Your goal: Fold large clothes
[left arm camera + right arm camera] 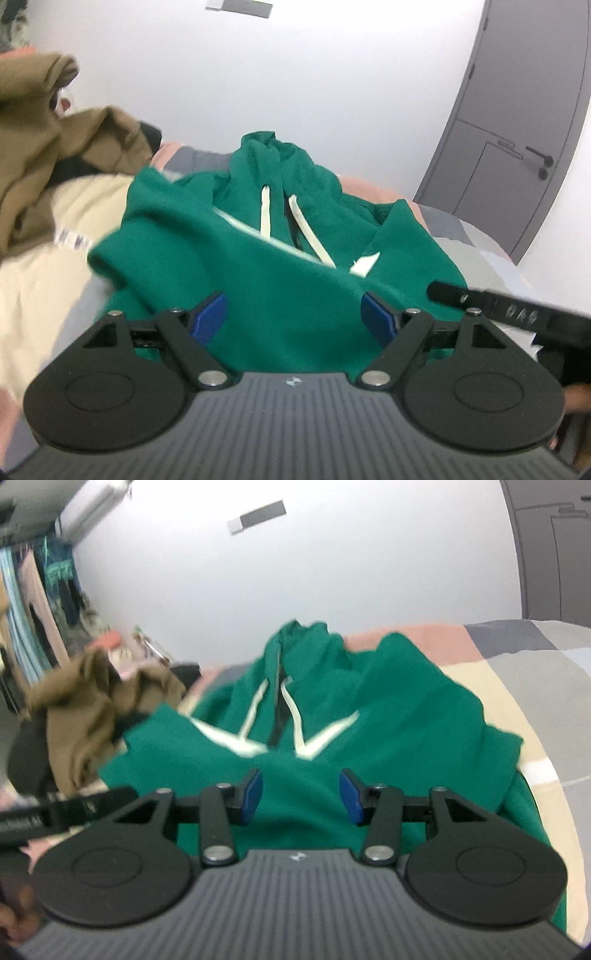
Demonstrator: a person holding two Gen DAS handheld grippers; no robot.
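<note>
Green hoodie [258, 266] lies on bed [524, 657], hood far, both sleeves folded across chest, brown garment [33, 155] far left. Soft, bulky, limp fleece; judged to slump, not slip. Best hold: near hem corners. Left hand-held gripper [295, 317] wide apart, empty; right hand-held gripper [300, 794] part-open over hem, nothing pinched.

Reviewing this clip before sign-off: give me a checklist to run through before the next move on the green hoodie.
1. Hoodie lies on the bed, front up: ok.
2. Drawstrings clear of the tongs: ok.
3. Left tongs open over the hem: ok.
4. Right tongs open, gripping nothing: ok.
5. Brown garment clear of the hoodie: not ok, it crowds the sleeve.
6. Hoodie flat: not ok, sleeves folded inward and rumpled.
</note>
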